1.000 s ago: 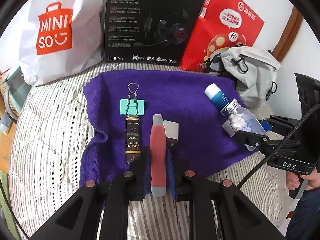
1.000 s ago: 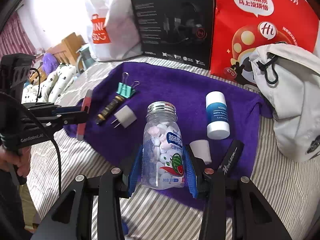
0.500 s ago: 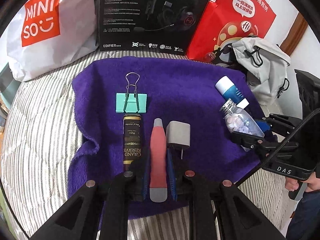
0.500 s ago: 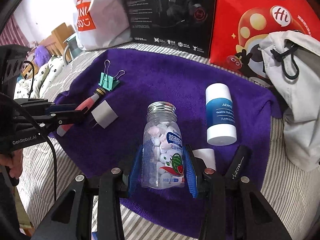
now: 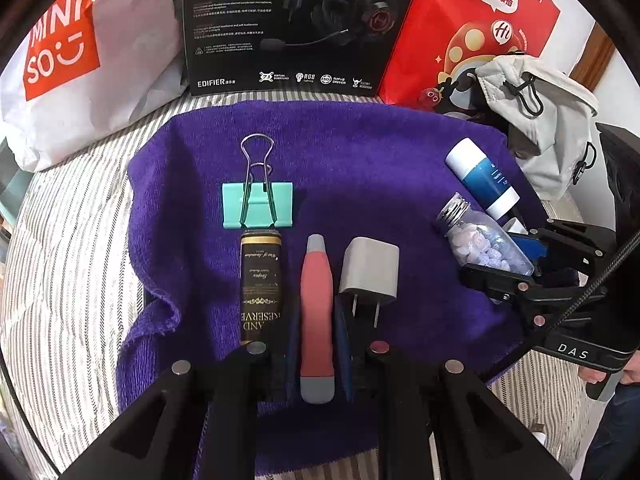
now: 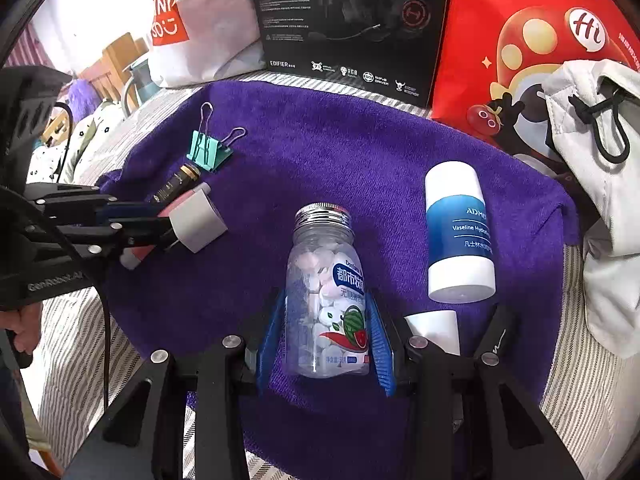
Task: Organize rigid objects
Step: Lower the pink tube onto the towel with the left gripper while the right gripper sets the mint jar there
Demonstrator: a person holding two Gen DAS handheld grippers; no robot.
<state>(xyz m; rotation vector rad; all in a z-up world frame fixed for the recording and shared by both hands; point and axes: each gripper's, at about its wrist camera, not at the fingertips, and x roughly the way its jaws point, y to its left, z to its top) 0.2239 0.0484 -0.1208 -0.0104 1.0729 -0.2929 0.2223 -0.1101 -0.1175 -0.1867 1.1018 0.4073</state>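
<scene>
The jaws of the left gripper (image 5: 316,344) are clamped on the red pen-shaped tool (image 5: 317,308), their blue ribbed pads pressed to its flanks; the jaws of the right gripper (image 6: 326,340) are clamped on the clear candy bottle (image 6: 326,292). Since the frame a second ago both grippers have come forward over the purple towel (image 5: 360,168). The tool, then hanging back at the towel's near edge, now lies in line between the black mini bottle (image 5: 261,284) and the grey plug adapter (image 5: 370,268), close beside each. The candy bottle has travelled up the towel towards the blue-and-white tube (image 6: 460,236) and now sits just to the left of it; whether its base rests on the cloth I cannot tell from this angle.

The tool is a smooth tapered stick, matte red with grey ends. The mini bottle is a glossy black cylinder with gold lettering, its top just short of the mint-green binder clip (image 5: 258,206), whose wire handles are folded flat. The adapter is a rounded plastic block with two metal prongs pointing towards the camera. The candy bottle is see-through plastic with a threaded silvery neck, full of pale tablets. The tube is a hard, round-ended cylinder lying on its side. The towel is a looped terry, rumpled at its left corner, spread on a striped quilted bed (image 5: 72,264).
</scene>
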